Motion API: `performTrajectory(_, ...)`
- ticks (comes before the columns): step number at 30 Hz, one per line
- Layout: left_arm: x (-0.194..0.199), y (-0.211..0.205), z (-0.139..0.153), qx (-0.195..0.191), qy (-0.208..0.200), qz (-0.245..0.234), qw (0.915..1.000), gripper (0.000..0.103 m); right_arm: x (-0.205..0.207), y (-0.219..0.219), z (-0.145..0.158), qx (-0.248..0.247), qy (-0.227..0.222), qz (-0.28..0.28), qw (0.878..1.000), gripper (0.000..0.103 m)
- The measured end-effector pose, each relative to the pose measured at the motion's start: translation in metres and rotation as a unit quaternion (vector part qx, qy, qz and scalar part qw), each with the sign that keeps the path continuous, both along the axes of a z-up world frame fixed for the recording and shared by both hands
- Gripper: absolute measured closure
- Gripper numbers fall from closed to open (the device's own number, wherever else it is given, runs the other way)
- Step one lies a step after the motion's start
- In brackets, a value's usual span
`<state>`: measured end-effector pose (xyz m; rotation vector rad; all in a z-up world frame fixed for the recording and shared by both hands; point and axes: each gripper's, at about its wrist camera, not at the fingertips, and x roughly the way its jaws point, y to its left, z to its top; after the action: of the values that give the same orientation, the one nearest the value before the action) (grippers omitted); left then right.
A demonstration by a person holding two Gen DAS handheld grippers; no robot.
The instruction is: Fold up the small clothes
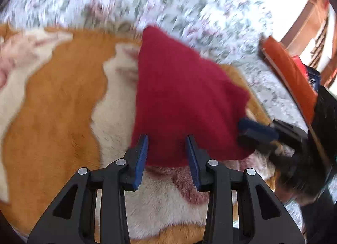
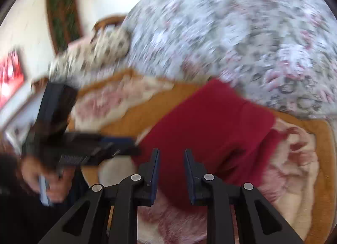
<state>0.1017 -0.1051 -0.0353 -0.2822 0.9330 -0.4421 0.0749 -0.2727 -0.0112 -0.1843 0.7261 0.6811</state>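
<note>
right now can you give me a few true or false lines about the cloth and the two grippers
1. The red cloth lies on an orange and cream blanket. True.
2. The left gripper has its fingers apart. True.
3. The cloth is blue. False: it is red.
4. The right gripper is clamped shut on the cloth. False: its fingers stand apart, nothing pinched between them.
5. A grey floral cover lies beyond the blanket. True.

We're seeing heavy motion blur in both views, worst beyond the fingertips on the floral bedspread [image 1: 189,1]. Daylight is blowing out to white above and right of the left fingers. Fisheye is bending the edges, dark vignette in corners. Near fingers are staying sharp.
</note>
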Motion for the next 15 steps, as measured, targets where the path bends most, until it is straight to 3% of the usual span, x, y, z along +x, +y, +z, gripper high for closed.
performTrajectory(3, -0.006, -0.019, -0.004, 0.013, -0.008, -0.004, 0.9999, 0.065, 0.019, -0.008, -0.039, -0.078, 0.017, -0.052, 0.995, 0.084)
performTrajectory(7, -0.013, -0.037, -0.002, 0.054, -0.021, -0.022, 0.9981, 0.062, 0.037, -0.038, -0.045, 0.000, 0.047, -0.059, 0.997, 0.090)
performTrajectory(12, 0.006, -0.005, 0.023, 0.003, -0.028, 0.004, 0.9996, 0.062, 0.021, -0.037, -0.024, 0.021, 0.054, -0.048, 0.997, 0.088)
performTrajectory(15, 0.038, -0.001, 0.046, 0.007, -0.048, 0.008, 0.9988, 0.062, 0.008, -0.036, 0.005, 0.047, 0.006, -0.033, 0.998, 0.086)
